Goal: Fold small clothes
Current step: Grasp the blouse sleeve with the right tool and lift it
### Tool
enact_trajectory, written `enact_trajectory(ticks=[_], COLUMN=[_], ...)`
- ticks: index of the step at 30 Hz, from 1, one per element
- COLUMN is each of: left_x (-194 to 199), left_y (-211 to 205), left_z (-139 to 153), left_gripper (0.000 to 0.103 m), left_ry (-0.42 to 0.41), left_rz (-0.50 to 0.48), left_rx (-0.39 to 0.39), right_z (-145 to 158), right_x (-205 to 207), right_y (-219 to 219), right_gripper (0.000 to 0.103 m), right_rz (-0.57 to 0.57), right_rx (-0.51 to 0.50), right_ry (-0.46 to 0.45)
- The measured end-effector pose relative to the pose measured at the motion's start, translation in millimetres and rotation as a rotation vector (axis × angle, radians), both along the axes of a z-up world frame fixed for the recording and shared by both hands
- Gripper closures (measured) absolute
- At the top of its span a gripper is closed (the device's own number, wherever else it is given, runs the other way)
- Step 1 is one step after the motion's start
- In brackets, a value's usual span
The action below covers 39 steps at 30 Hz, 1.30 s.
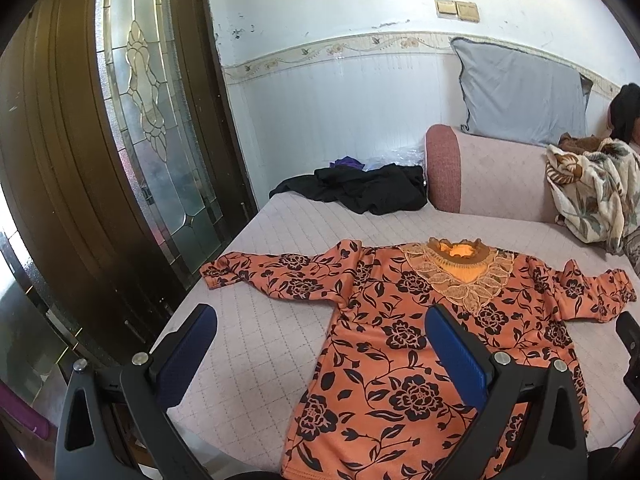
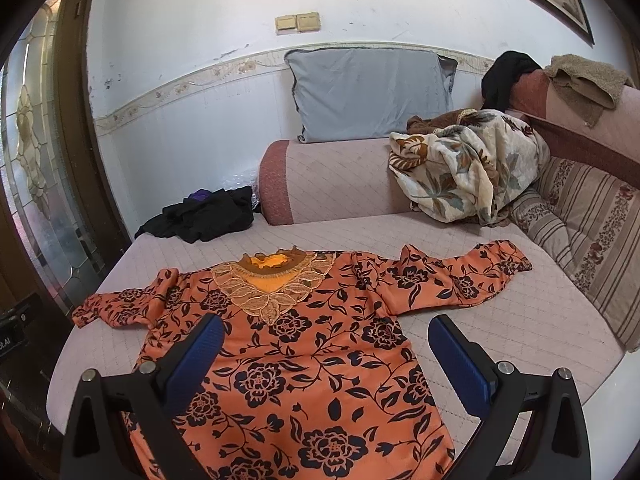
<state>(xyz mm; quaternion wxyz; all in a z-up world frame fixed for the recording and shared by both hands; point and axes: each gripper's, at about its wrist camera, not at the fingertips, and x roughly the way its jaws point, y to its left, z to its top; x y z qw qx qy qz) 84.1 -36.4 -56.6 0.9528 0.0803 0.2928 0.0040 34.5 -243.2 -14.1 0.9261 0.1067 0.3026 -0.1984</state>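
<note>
Room: a white wall [image 2: 192, 40] with a flowered border strip, a dark wooden door [image 1: 60, 140] with leaded glass beside it, and a quilted pink sofa seat [image 2: 480, 320] as the working surface.
Blouse: an orange blouse [image 2: 304, 360] with black roses lies face up and spread flat on the seat, neck toward the wall, hem toward the cameras, both sleeves stretched out sideways.
Collar: a lace leaf-shaped collar [image 2: 272, 284] sits at the top of the blouse, around a brighter orange neck opening.
Left gripper: the left gripper [image 1: 320, 344] hangs above the blouse's left flank with its blue pads [image 1: 456, 356] spread wide; nothing lies between them, and one finger is over bare seat, the other over the printed cloth. Whether it touches the cloth cannot be told.
Right gripper: the right gripper [image 2: 324, 350] is likewise parted wide and empty, above the blouse's right flank, one finger over the fabric, the other over the seat beyond the blouse's edge.
Black clothes: a crumpled black pile [image 2: 200, 216] lies beyond the blouse's left sleeve, well apart from it.
Bolster: a pink armrest roll [image 2: 332, 180] stands behind the blouse, with a grey pillow [image 2: 368, 92] propped against the wall above it.
Blanket: a cream leaf-print blanket [image 2: 468, 168] is bunched beyond the right sleeve, next to a striped cushion [image 2: 592, 248].
</note>
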Motion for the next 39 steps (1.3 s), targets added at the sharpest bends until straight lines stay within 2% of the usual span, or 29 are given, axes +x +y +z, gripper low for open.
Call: enact_trajectory(ticks=[7, 9, 12, 14, 17, 20, 23, 24, 26, 28, 29, 32, 36, 39], left_x=[19.1, 32.4, 61.5, 85.2, 114.8, 133.5, 146.8, 150.9, 157.2, 160.8, 162.3, 160.3, 162.9, 165.0], left_y=[-22.1, -31.8, -51.6, -66.5, -85.8, -100.2, -111.1, -112.2, -112.7, -109.1, -107.6, -106.8, -104.5, -105.3], left_z=[-14.9, -27.6, -65.1, -104.0, -160.5, -198.0, -217.1, -221.7, -229.9, -229.2, -229.8, -230.8, -231.3, -232.0], left_gripper=[0.000, 0.000, 0.000, 0.000, 0.000, 0.000, 0.000, 0.000, 0.000, 0.000, 0.000, 0.000, 0.000, 0.000], left_ry=[0.038, 0.073, 0.178, 0.282, 0.398, 0.425, 0.437, 0.444, 0.464, 0.474, 0.477, 0.462, 0.459, 0.458], left_rz=[-0.027, -0.045, -0.085, -0.111, -0.112, -0.103, -0.119, -0.127, -0.144, -0.148, -0.152, -0.169, -0.204, -0.212], left_rx=[0.013, 0.009, 0.014, 0.023, 0.038, 0.041, 0.056, 0.054, 0.027, -0.013, -0.021, -0.023, -0.035, -0.033], right_z=[-13.4, -17.5, -29.2, -41.1, -75.3, -116.0, -155.9, -172.9, -190.5, -203.9, -211.4, -226.9, -227.0, -232.0], right_x=[14.1, 17.7, 22.7, 25.3, 25.2, 20.6, 13.6, 9.0, 4.9, 7.3, 10.1, 17.3, 34.0, 42.1], right_y=[-21.9, -31.2, -63.9, -93.8, -167.9, -245.7, -313.0, -336.7, -361.5, -383.6, -394.5, -414.8, -441.0, -461.1], right_gripper=[0.000, 0.000, 0.000, 0.000, 0.000, 0.000, 0.000, 0.000, 0.002, 0.008, 0.014, 0.022, 0.026, 0.034], right_rz=[-0.026, -0.040, -0.065, -0.084, -0.138, -0.275, -0.433, -0.490, -0.543, -0.607, -0.622, -0.643, -0.655, -0.666], right_rx=[0.021, 0.027, 0.088, 0.146, 0.299, 0.441, 0.616, 0.711, 0.788, 0.785, 0.792, 0.848, 0.811, 0.778], right_ry=[0.006, 0.003, -0.019, -0.031, -0.063, -0.079, -0.097, -0.138, -0.199, -0.211, -0.224, -0.250, -0.268, -0.255])
